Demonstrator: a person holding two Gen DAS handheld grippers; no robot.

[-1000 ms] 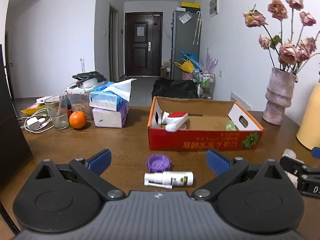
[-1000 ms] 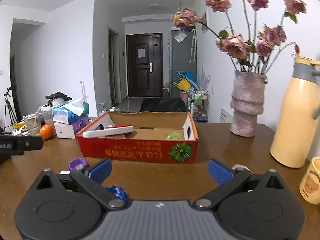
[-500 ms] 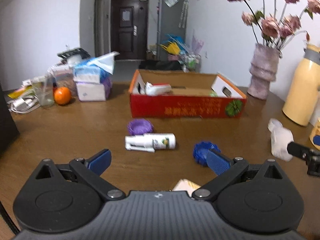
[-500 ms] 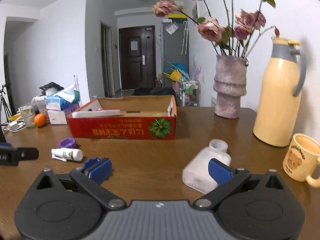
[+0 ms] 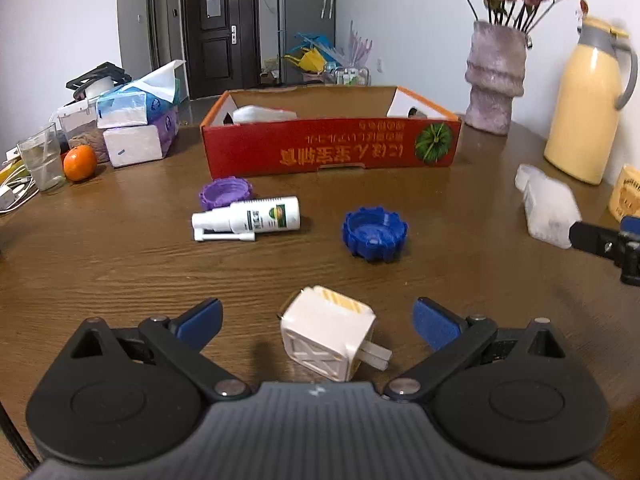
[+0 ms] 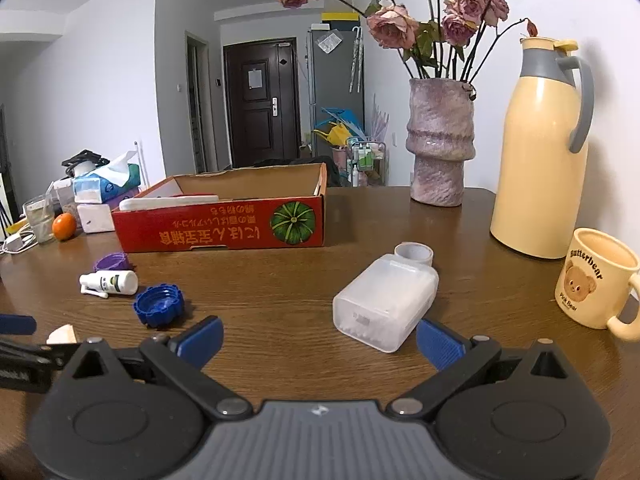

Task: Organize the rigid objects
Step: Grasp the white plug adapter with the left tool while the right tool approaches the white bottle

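Left claw (image 5: pixel 316 320) wide around white plug adapter (image 5: pixel 330 338); right claw (image 6: pixel 318 340) wide, beside translucent bottle (image 6: pixel 386 296)

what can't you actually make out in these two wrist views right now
- Cardboard box contents: in both wrist views the front wall hides all but the top of a white item.
- White plug adapter: left wrist view shows it between the open left gripper fingers; right wrist view shows only a corner behind the left gripper.
- Translucent bottle: blurred in the left wrist view; label unreadable.
- Spray bottle label: too small to read.
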